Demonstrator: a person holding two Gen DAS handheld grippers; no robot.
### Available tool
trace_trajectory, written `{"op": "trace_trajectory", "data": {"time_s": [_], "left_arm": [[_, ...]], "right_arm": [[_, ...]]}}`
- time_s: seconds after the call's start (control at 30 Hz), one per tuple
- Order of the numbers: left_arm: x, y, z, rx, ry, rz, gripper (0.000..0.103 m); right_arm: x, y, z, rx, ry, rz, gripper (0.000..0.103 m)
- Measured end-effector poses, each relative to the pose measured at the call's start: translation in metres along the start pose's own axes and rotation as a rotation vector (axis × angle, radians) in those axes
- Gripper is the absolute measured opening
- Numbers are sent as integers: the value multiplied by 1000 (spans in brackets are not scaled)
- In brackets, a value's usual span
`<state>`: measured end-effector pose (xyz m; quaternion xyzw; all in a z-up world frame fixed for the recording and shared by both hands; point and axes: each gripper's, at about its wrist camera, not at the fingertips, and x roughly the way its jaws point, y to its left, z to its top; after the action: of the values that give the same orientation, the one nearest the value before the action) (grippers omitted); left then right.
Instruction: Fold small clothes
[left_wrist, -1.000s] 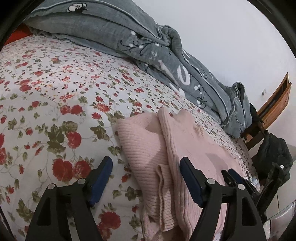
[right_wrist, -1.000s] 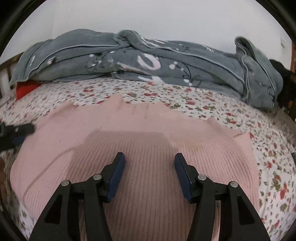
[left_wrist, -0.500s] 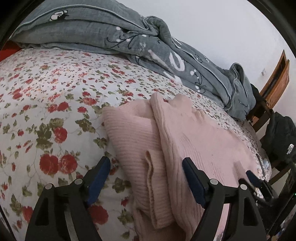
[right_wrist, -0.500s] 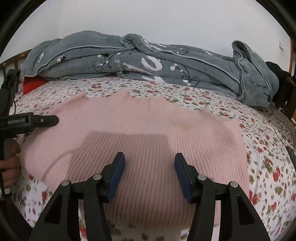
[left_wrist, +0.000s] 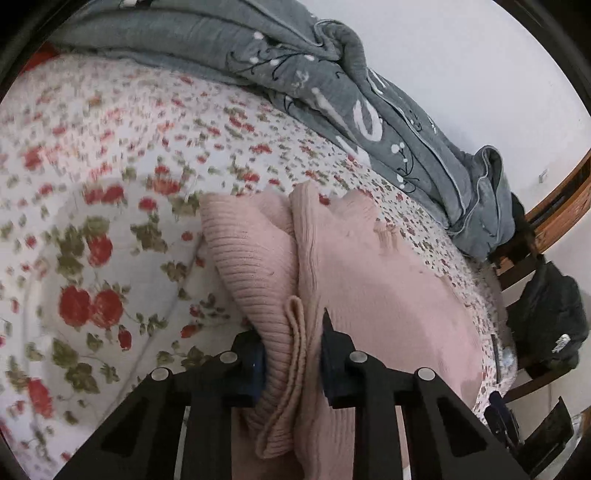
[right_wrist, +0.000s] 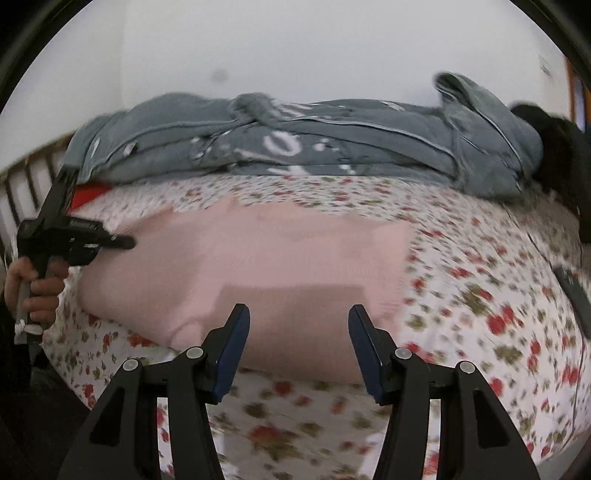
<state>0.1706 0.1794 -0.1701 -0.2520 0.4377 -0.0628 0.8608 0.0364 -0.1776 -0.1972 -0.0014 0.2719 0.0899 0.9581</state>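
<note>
So right at the left gripper (left_wrist: 291, 354), the jaws are closing on the folded-over sleeve of the pale pink ribbed knit sweater (left_wrist: 369, 280), with the cuff end (left_wrist: 284, 406) bunched up between the blue pads. Makes sense to grab there imo: the sleeve already lies doubled over the body of the sweater, so pinching that stacked edge lets you carry sleeve and side panel together for the next fold instead of chasing loose fabric.

The right gripper (right_wrist: 299, 350) is hanging open with nothing in it, near edge of the sweater just ahead of its tips and the hem passing between the fingers in the view. My guess is it's lining up to take the opposite side so both ends move at once, otherwise a soft knit like this just sags in the middle.

Off to its left you can see a hand (right_wrist: 35, 291) holding the other tool at the sweater's far edge.

The sweater itself lies spread flat on the white bedsheet with red flowers (left_wrist: 110, 240), just past both grippers. Further back, a crumpled grey printed duvet (right_wrist: 295, 147) is pushed up against the white wall (right_wrist: 295, 48), probably shoved there to leave folding space.
</note>
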Motion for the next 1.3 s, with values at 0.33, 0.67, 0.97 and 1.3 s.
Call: {"op": "trace_trajectory", "data": {"time_s": [0.33, 0.67, 0.97, 1.3], "left_arm": [[-36, -124, 22, 60, -42, 11, 22], [39, -266, -31, 191, 62, 15, 21], [77, -299, -63, 254, 227, -102, 32], [3, -226, -22, 283, -11, 31, 49]], "right_arm": [[-43, -85, 6, 169, -85, 15, 54], [-92, -133, -11, 258, -149, -29, 54], [-90, -136, -23, 240, -95, -5, 54], [-51, -102, 27, 263, -67, 178, 63]]}}
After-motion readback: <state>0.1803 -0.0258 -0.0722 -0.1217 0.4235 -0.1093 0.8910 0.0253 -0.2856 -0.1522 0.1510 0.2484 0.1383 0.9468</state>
